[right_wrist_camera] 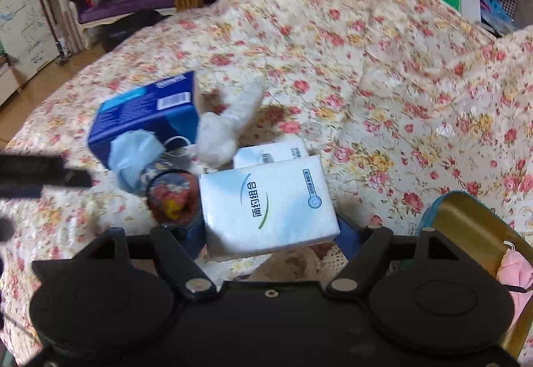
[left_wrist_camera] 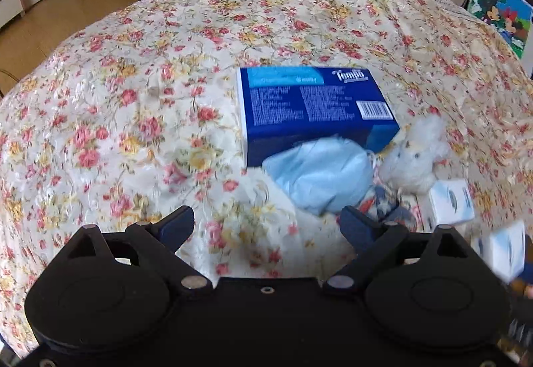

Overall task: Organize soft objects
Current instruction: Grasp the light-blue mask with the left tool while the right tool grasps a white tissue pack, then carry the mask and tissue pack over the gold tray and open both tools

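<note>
We hold the left tongs (left_wrist_camera: 266, 227) released above the floral quilt (left_wrist_camera: 140, 107) of a bed, with nothing between their 2 blue fingertips (left_wrist_camera: 178, 227). Ahead of them lies a blue tissue box (left_wrist_camera: 313, 104), with a pale blue face mask (left_wrist_camera: 323, 177) resting against its near side and a white plush toy (left_wrist_camera: 413, 160) just beside the mask on the right. Our right tongs (right_wrist_camera: 269, 233) are clenched on a white tissue pack (right_wrist_camera: 266, 203), which is lifted clear of the quilt and tilted. A second white tissue pack (right_wrist_camera: 269, 152) lies on the quilt behind it, touching the plush toy. A rolled patterned cloth (right_wrist_camera: 173, 197) sits left of the held pack, near the mask. At the lower right stands a gold-lined tin (right_wrist_camera: 473, 217) holding a pink cloth (right_wrist_camera: 514, 270). The view from the left wrist is blurred at its right edge.
</note>
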The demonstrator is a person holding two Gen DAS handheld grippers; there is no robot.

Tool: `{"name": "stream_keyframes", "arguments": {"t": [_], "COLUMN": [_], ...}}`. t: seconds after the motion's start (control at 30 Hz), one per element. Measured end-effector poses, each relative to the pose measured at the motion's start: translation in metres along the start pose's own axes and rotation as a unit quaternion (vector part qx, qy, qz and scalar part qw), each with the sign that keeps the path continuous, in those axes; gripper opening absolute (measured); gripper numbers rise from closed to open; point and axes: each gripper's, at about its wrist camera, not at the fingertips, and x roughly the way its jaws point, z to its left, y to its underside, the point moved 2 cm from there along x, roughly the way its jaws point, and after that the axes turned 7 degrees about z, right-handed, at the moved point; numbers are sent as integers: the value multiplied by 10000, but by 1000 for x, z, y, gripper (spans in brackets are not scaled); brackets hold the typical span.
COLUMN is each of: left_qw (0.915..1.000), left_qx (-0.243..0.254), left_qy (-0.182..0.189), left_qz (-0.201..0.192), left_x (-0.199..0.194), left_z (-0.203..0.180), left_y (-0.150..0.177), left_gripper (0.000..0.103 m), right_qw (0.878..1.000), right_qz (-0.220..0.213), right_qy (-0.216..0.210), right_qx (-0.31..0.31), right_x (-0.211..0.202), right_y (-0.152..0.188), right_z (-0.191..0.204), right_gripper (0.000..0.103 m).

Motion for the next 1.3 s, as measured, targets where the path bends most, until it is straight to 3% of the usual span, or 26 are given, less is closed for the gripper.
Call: {"name": "stream_keyframes", "arguments": {"t": [0.2,0.43,0.6,0.8,0.83,0.9,0.97,1.07,1.3], "left_qw": [9996,9980,9950,9947,9948,9946,9934,9948,9973], "left_qx": [66,219,460,321,318,281,197,212,240], "left_qy": [-6,45,-140,-82,-69,47,214,174,230], "left_qz": [287,597,878,976,962,1001,1111,978,660], "left_x": [24,55,74,79,78,78,79,70,27], "left_z": [-16,-37,-49,-45,-45,-43,-41,-40,-40], "left_y": [-30,-47,-49,-47,-47,-46,-44,-41,-33], "left_gripper": [94,94,95,95,92,60,56,52,51], "right_qw": [9994,9997,9998,9999,9999,9999,9998,9998,9992], "right_qz": [-215,-95,-64,-12,-14,-10,-22,-76,-240], "right_qy": [124,13,-52,-135,-136,-147,-173,-175,-152], "right_qx": [-253,-225,-175,-66,-54,-1,61,109,287], "right_x": [-15,-13,-12,-11,-11,-12,-15,-20,-42], "right_y": [16,24,26,28,29,30,30,31,34], "right_z": [5,0,-2,-6,-7,-8,-10,-12,-20], "right_gripper": [76,76,76,76,76,76,76,76,76]}}
